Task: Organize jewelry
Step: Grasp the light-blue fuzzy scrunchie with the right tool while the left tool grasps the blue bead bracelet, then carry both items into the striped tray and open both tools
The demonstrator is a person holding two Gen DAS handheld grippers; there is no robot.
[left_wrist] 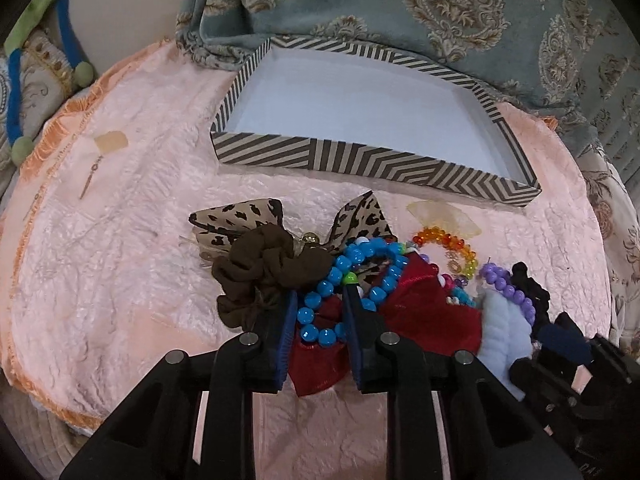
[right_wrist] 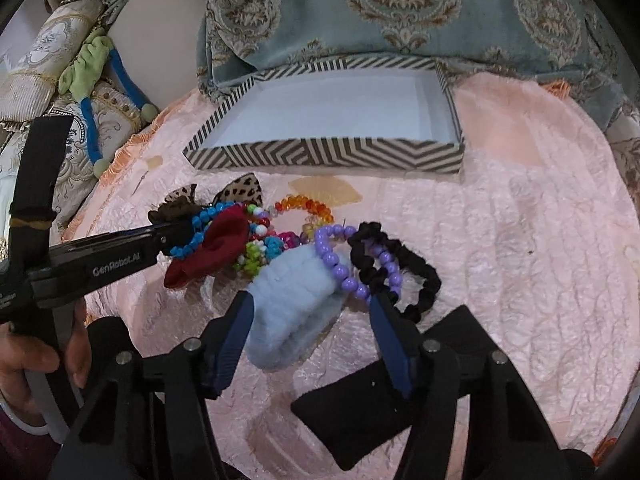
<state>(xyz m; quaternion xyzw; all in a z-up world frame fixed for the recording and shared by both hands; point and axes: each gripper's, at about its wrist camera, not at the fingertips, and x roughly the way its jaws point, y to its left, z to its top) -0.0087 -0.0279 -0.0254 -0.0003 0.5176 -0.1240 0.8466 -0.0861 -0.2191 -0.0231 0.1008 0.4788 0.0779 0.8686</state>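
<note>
A pile of beaded bracelets, scrunchies and bows lies on a pink cloth [left_wrist: 120, 280], near the front of an open striped box [left_wrist: 372, 160]. The left gripper [left_wrist: 320, 300] stands apart around a blue bead bracelet [left_wrist: 320, 292] atop a red bow [left_wrist: 424, 304]. The right gripper [right_wrist: 312, 304], spread wide, straddles a pale blue fluffy scrunchie [right_wrist: 292, 300] beside a purple bead bracelet [right_wrist: 340, 264].

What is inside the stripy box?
Nothing that shows. The stripy box has a bare white floor in both views. Its near wall hides a thin strip of the floor behind it, so something tiny could sit there unseen.
</note>
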